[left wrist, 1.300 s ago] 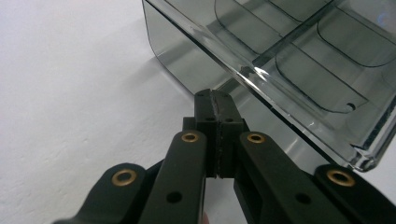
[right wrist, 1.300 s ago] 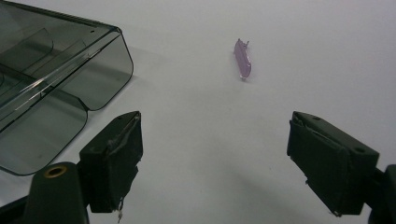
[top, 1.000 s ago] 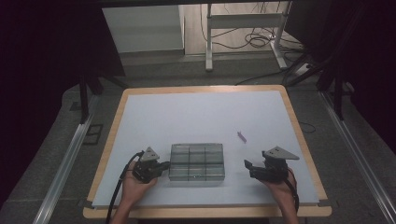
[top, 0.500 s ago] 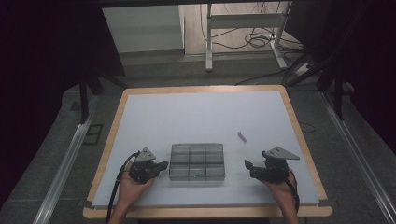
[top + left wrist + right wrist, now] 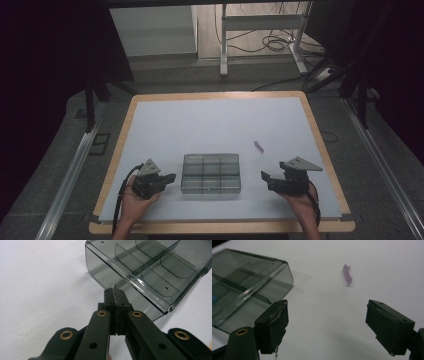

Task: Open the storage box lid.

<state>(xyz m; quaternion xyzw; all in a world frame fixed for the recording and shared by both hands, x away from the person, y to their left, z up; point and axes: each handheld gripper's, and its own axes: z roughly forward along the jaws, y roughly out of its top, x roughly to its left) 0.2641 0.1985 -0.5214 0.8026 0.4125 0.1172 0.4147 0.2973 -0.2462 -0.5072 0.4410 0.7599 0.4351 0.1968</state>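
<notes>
White tabletop [image 5: 210,125], wood edge: clear divided box [image 5: 210,173] near front, sm purple piece [image 5: 259,146] right of it.

We saw a white table top [image 5: 210,125] framed by a light wooden rim. Near its front edge sat a smoky grey, see-through divided box [image 5: 210,173]. To its right and a little farther off lay a small pale purple piece [image 5: 259,146]. The left gripper [image 5: 169,178] and the right gripper [image 5: 265,178] were black, each carrying a grey three-cornered plate, and brass-coloured rivets dotted the black jaws.
</notes>
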